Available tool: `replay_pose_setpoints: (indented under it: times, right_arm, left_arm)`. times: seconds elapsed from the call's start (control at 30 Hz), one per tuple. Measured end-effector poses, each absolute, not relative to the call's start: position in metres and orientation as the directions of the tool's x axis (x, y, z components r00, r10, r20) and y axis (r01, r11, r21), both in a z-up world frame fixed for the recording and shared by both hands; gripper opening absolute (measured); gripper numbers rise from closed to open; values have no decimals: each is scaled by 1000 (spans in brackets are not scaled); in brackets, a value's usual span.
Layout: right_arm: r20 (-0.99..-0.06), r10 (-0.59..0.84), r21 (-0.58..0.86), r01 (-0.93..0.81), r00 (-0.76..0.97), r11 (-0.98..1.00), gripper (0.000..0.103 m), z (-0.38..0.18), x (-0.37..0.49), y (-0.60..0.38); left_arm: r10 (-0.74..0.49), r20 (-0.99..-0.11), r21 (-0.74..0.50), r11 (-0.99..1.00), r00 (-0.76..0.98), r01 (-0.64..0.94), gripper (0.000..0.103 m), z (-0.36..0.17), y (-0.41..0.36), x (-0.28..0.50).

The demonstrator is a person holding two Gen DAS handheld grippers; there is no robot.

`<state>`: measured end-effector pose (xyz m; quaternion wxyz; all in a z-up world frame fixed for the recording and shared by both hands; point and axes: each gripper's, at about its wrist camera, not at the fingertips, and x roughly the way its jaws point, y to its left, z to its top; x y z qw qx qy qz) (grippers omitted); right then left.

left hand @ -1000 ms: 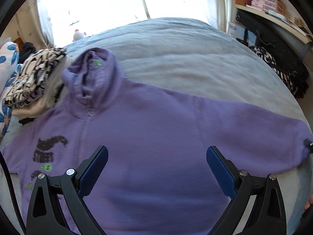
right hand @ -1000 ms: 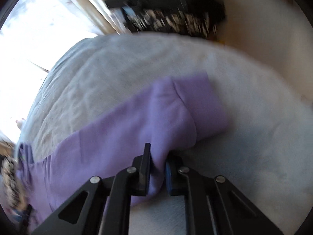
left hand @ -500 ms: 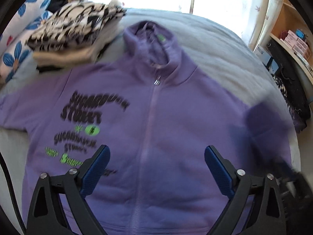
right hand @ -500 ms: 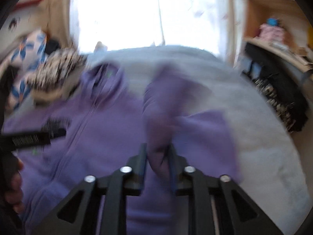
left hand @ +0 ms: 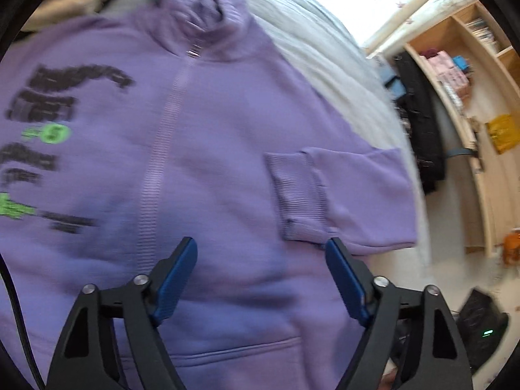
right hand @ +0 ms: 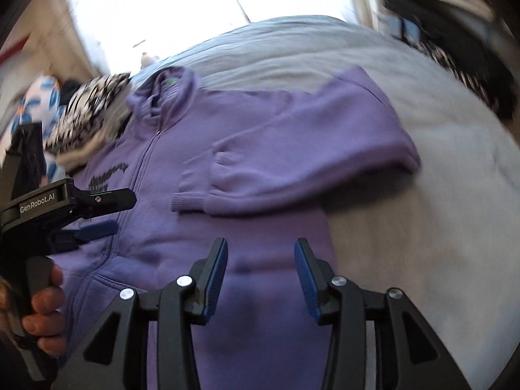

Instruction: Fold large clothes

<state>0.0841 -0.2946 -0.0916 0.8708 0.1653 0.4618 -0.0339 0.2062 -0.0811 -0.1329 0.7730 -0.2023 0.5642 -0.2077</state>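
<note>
The right gripper (right hand: 260, 268) hangs with jaws parted and nothing between them, low in its frame over the hem of the purple hoodie (right hand: 260, 136). The left gripper (left hand: 261, 279) gapes wide and bare above the hoodie's front. One sleeve (left hand: 341, 191) lies folded across the chest, cuff (left hand: 297, 191) inward. The hoodie lies spread over the grey bed (right hand: 438, 169), with a striped clothes pile (right hand: 94, 97) at upper left.

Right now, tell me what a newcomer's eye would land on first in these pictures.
The purple zip hoodie spread front-up across the grey bed, one sleeve folded in over its chest with the ribbed cuff near the zipper. Both open grippers, left and right, hover over its lower half. A zebra-print pile sits beside the collar.
</note>
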Motion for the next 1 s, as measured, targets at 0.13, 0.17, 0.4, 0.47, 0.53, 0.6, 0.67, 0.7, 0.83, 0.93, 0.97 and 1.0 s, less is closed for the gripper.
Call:
replay_pose_setpoints:
  times: [0.13,0.17,0.4,0.47,0.53,0.6,0.67,0.7,0.83,0.93,0.97,1.0]
  right_arm:
    - [-819,123,326,278,560,904,43,-107,70,-304]
    - [-822,134,339,287,554,896,43,-112,67,-305]
    - [-827,115,313,280,550,908,43,-121,61,-299]
    - [-832,105,297,278,545,913,43,-124,62,-296]
    - [-833,95,285,276,544,918,43,-126,62,-294]
    - [-834,85,274,275,545,922,43,-128,61,-293]
    - [-837,76,262,275,542,925,43,-128,61,-292]
    - [-838,72,257,274,542,927,43,-128,60,-292]
    - [-841,59,240,273,539,932,44,-129,60,-290]
    - [-842,46,225,272,538,936,44,-129,59,-288]
    - [-843,41,219,272,537,937,44,-129,59,-287]
    - [-844,34,210,271,535,939,44,-129,60,-286]
  left_arm:
    - [-625,-746,-625,776,229,85,76,-141,-101,218]
    - [-634,-741,-634,769,220,79,76,-143,-107,221]
    - [-652,-742,-653,756,155,50,49,-161,-134,239]
    - [-639,-753,-639,767,158,55,14,-165,-143,241]
    - [-626,-762,-626,778,165,57,11,-163,-150,243]
    - [-558,-794,-546,829,241,122,11,-141,-160,241]
    - [-507,-794,-467,862,336,197,10,-108,-164,237]
    - [-479,-783,-419,877,397,233,10,-87,-165,234]
    - [-390,-713,-264,919,583,292,10,-24,-151,228]
    - [-298,-682,-155,951,668,266,10,-2,-128,229]
    - [-268,-682,-128,960,681,249,11,-2,-121,231]
    - [-227,-692,-103,970,685,218,11,-6,-111,236]
